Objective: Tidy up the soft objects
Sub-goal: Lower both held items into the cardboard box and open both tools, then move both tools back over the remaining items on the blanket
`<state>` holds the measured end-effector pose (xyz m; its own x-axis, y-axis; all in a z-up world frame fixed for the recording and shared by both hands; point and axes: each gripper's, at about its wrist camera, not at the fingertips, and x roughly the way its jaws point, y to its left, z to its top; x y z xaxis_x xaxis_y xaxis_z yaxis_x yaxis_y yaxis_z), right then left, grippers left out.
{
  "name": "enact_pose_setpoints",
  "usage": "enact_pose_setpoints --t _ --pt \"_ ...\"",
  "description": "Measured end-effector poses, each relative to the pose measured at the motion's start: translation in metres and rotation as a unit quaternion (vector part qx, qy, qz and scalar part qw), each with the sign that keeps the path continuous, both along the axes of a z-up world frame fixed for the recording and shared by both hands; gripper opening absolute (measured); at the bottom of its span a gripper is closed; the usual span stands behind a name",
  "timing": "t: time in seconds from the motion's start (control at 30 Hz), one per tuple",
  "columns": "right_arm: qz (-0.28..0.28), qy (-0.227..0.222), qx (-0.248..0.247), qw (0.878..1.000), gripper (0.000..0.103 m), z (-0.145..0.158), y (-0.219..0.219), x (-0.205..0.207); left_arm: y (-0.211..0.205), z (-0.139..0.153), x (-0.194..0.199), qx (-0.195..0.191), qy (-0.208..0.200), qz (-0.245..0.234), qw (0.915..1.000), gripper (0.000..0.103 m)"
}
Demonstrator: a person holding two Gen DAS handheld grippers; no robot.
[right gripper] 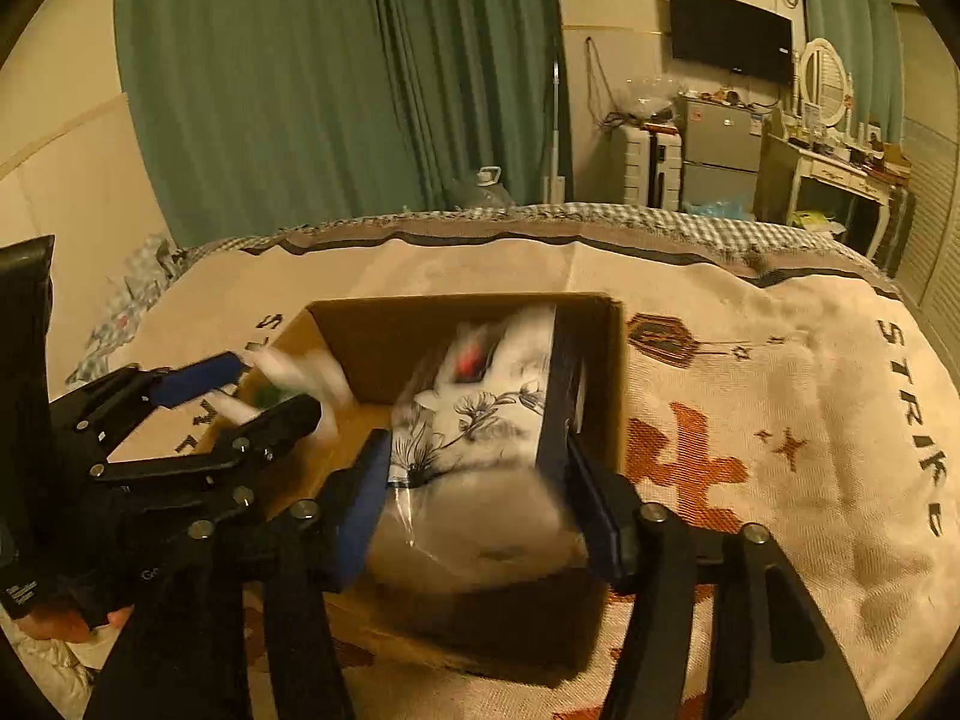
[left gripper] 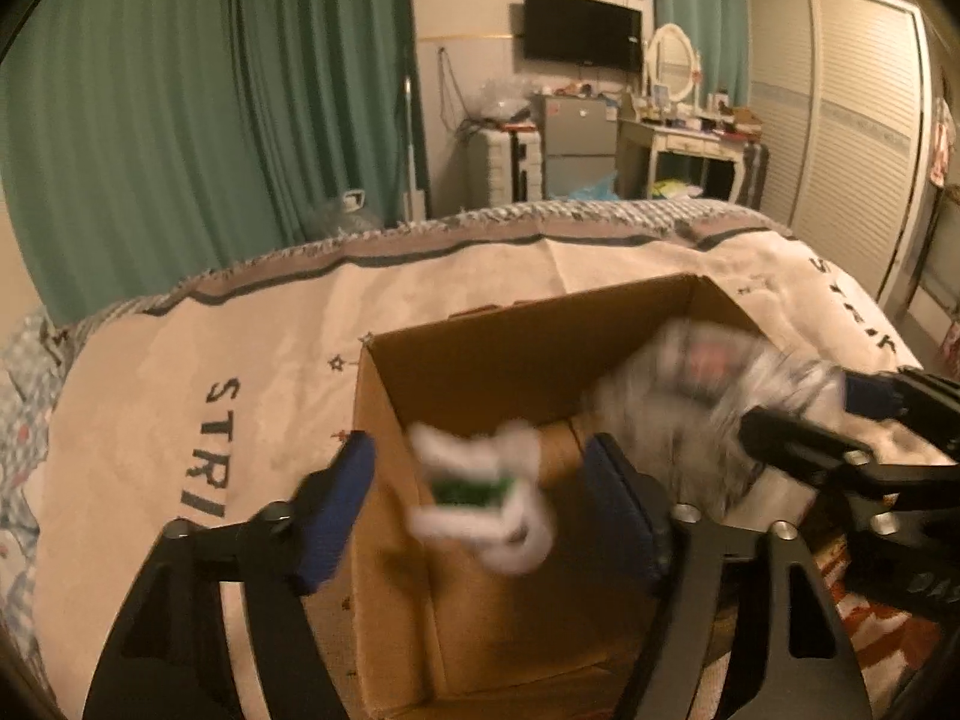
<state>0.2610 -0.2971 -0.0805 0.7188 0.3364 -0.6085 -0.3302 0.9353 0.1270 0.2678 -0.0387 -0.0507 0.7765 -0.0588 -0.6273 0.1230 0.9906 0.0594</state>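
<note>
A blurred white-and-green soft bundle (left gripper: 480, 492) hangs between the left gripper's (left gripper: 480, 504) parted jaws, untouched, above the cardboard box (left gripper: 390, 480). A floral plastic-wrapped pack (right gripper: 480, 420) sits between the right gripper's (right gripper: 474, 480) spread jaws; contact unclear.

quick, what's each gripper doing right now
Left gripper: open, white-and-green bundle loose between the jaws.
Right gripper: floral packet between the jaws; grip unclear.

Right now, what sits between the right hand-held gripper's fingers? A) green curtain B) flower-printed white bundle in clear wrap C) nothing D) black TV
B: in the right wrist view the flower-printed bundle fills the gap of the right hand-held gripper, over the open cardboard box.
</note>
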Motion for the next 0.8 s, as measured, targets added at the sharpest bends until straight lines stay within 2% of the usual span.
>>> enact_pose_setpoints --t 0.13,0.3,0.33,0.4,0.47,0.5,0.53,0.63,0.8 --pt "-0.011 -0.023 0.007 1.0 0.063 0.027 -0.011 -0.022 0.003 0.016 -0.009 0.005 -0.005 0.009 0.9999 0.074" --pt "-0.02 -0.067 -0.005 0.998 0.066 0.082 -0.019 -0.07 0.007 0.069 -0.054 0.004 -0.048 0.014 0.9988 0.074" --pt "-0.022 -0.077 -0.006 0.997 0.069 0.096 -0.022 -0.085 0.008 0.08 -0.065 0.004 -0.056 0.015 0.9983 0.076" --pt "-0.024 -0.09 -0.009 0.996 0.072 0.116 -0.024 -0.109 0.009 0.107 -0.094 0.005 -0.083 0.013 0.9965 0.088" --pt "-0.022 -0.101 -0.019 0.994 0.076 0.136 -0.027 -0.139 0.012 0.129 -0.123 0.01 -0.113 0.013 0.9934 0.089" --pt "-0.022 -0.105 -0.025 0.994 0.082 0.143 -0.028 -0.153 0.013 0.139 -0.136 0.012 -0.124 0.011 0.9921 0.089" --pt "-0.022 -0.105 -0.03 0.994 0.09 0.148 -0.029 -0.165 0.015 0.149 -0.153 0.013 -0.134 0.012 0.9909 0.089" --pt "-0.013 -0.1 -0.03 0.994 0.103 0.155 -0.034 -0.204 0.021 0.162 -0.187 0.0 -0.137 0.013 0.9905 0.094" --pt "0.006 -0.078 -0.042 0.996 0.103 0.131 -0.031 -0.245 0.025 0.146 -0.22 -0.007 -0.112 0.02 0.9935 0.094"
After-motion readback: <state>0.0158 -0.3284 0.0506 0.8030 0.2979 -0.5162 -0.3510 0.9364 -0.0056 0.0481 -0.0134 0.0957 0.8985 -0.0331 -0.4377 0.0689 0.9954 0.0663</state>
